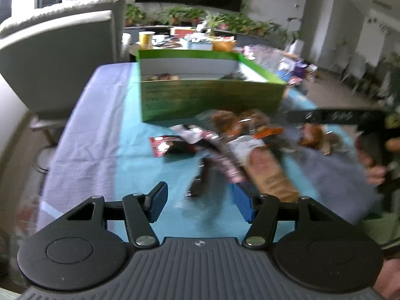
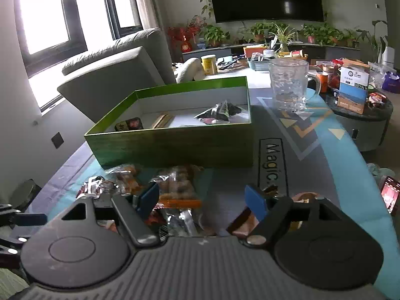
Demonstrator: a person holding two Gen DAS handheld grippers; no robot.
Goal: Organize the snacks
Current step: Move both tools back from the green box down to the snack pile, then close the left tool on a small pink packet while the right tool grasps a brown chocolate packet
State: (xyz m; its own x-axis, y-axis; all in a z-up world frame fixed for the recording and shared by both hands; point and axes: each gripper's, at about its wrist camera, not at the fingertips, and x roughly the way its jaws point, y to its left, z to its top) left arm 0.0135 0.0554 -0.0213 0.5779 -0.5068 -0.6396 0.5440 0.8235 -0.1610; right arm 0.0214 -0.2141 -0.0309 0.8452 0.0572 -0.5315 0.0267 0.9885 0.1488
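Observation:
A green box point(image 1: 212, 100) point(image 2: 175, 150) stands open on the blue mat. It holds a dark packet point(image 2: 220, 112), a tan bar point(image 2: 162, 121) and a small dark snack point(image 2: 130, 125). In front of it lies a pile of snacks: a red packet point(image 1: 165, 146), a tan packet point(image 1: 270, 172) and clear-wrapped pastries point(image 1: 235, 122) point(image 2: 175, 185). My left gripper point(image 1: 200, 200) is open above the mat. A blurred dark packet point(image 1: 200, 182) shows in the gap, clear of both pads. My right gripper point(image 2: 201, 201) hangs open over the pile with nothing gripped.
A glass mug point(image 2: 287, 85) stands right of the box. A grey armchair point(image 1: 57, 57) sits at the mat's left side. A phone point(image 2: 390, 195) lies at the right edge. A blue and white carton point(image 2: 353, 90) stands on a round side table, and a cluttered table lies behind.

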